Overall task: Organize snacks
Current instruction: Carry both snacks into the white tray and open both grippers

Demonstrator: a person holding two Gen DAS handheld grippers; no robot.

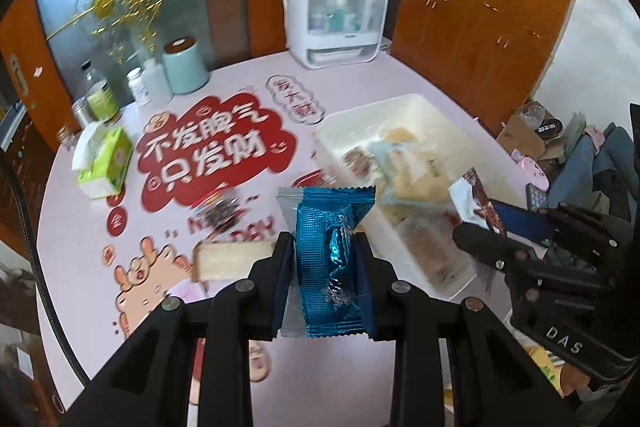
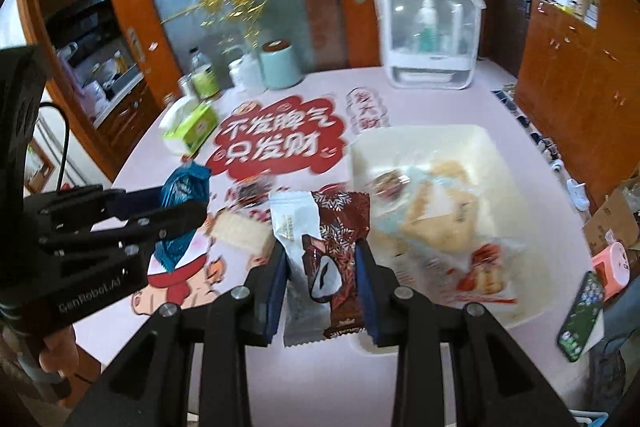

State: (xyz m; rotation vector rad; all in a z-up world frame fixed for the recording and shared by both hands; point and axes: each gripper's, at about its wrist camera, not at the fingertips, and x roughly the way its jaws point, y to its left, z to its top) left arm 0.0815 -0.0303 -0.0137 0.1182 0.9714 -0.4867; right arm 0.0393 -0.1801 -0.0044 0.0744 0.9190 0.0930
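My left gripper is shut on a shiny blue snack packet, held above the table; the same packet and gripper show at the left of the right wrist view. My right gripper is shut on a dark red and white snack packet, seen also at the right of the left wrist view. A white bin holding several wrapped snacks stands on the table to the right. Two loose snacks lie on the table: a pale rice cracker pack and a small dark one.
The table has a pink cloth with red printed characters. At the back stand a green tissue box, several bottles, a mint canister and a white cabinet-like appliance. A phone lies at the right edge.
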